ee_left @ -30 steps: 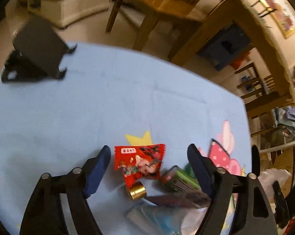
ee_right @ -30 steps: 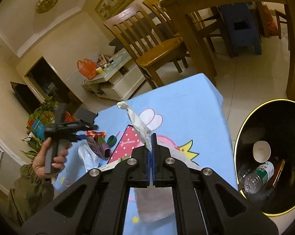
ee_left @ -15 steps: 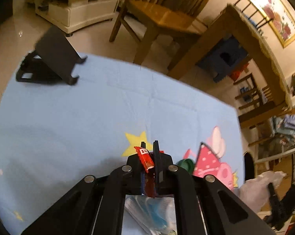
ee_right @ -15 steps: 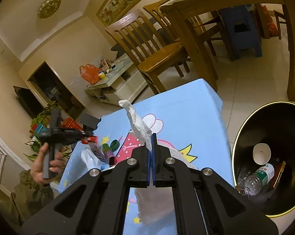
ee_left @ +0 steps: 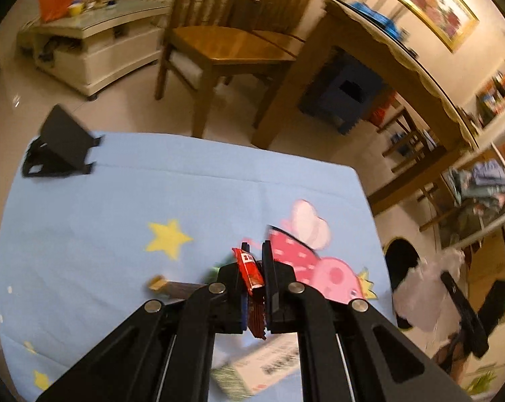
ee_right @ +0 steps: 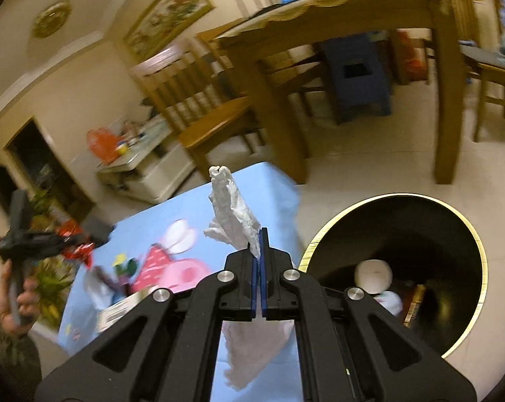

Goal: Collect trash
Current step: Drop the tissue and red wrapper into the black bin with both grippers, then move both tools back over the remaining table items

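Left gripper (ee_left: pixel 256 269) pinches red wrapper (ee_left: pixel 250 269); blurred carton (ee_left: pixel 257 370), perhaps, below.

The blue tablecloth (ee_left: pixel 125 201) lies bare across its far and left stretches, with open passage over it; a black stand (ee_left: pixel 59 144) blocks the far left corner; a box (ee_left: pixel 262 368), a dark wrapper (ee_left: pixel 182 286) and other litter crowd the near edge under the left gripper (ee_left: pixel 254 269), which is clamped on a red wrapper (ee_left: pixel 250 271); beyond the table's far edge a wooden chair (ee_left: pixel 225 40) and a dining table (ee_right: pixel 336 30) close in the floor; to the right, the bin (ee_right: pixel 396 201) stands open-mouthed on bare tile just beside the cloth's edge; a cup (ee_right: pixel 373 274) and other rubbish lie at its bottom, leaving the mouth free; the right gripper (ee_right: pixel 260 251), pinching a tissue (ee_right: pixel 234 214), sits between table edge and bin rim.
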A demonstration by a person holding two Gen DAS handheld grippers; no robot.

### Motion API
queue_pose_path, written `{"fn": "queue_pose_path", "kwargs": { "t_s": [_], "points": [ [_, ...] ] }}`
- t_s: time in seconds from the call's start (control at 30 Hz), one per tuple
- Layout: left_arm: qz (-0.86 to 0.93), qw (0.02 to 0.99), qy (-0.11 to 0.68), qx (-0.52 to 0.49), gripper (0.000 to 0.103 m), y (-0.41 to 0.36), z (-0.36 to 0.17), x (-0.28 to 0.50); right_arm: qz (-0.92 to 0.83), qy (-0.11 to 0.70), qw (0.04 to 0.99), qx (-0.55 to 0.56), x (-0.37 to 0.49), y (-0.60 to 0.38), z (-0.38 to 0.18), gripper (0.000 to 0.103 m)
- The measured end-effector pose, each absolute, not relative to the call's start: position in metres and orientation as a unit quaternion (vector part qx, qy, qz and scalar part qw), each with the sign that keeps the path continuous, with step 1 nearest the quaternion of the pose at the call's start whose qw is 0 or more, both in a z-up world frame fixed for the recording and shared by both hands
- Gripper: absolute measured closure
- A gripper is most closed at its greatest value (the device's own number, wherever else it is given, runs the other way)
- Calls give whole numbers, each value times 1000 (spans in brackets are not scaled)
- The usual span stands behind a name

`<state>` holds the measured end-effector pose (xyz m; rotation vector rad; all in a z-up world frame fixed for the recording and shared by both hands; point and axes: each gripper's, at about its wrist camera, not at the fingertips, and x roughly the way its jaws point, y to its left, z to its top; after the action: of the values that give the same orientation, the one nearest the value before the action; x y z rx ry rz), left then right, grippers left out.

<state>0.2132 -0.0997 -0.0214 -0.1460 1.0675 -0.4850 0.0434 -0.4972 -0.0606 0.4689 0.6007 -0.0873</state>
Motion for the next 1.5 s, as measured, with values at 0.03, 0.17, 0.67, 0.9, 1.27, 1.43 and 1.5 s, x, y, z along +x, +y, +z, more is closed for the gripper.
{"fn": "queue_pose_path", "kwargs": {
  "t_s": [0.03,0.17,0.67,0.9,1.27,1.43,1.5],
  "points": [
    [-236,830,502,-61,97,-110,-21,209,-55,291,928,227,40,-503,-62,101],
    [-280,818,502,-30,97,-166,-17,187,-99,263,936,213,23,-519,-50,101],
    [-391,764,507,76,97,-374,-43,119,-224,294,882,293,9,-606,-101,6],
    [-413,745,513,105,97,-436,-69,105,-261,182,880,351,-56,-644,-77,5],
    [-396,764,481,166,57,-450,-84,83,-261,154,889,343,-78,-644,-57,5],
    [-368,801,439,174,22,-399,-69,64,-224,175,911,298,-52,-617,-49,5],
    [-357,818,415,175,9,-367,-60,51,-196,190,926,262,-37,-595,-44,5]
  ]
}}
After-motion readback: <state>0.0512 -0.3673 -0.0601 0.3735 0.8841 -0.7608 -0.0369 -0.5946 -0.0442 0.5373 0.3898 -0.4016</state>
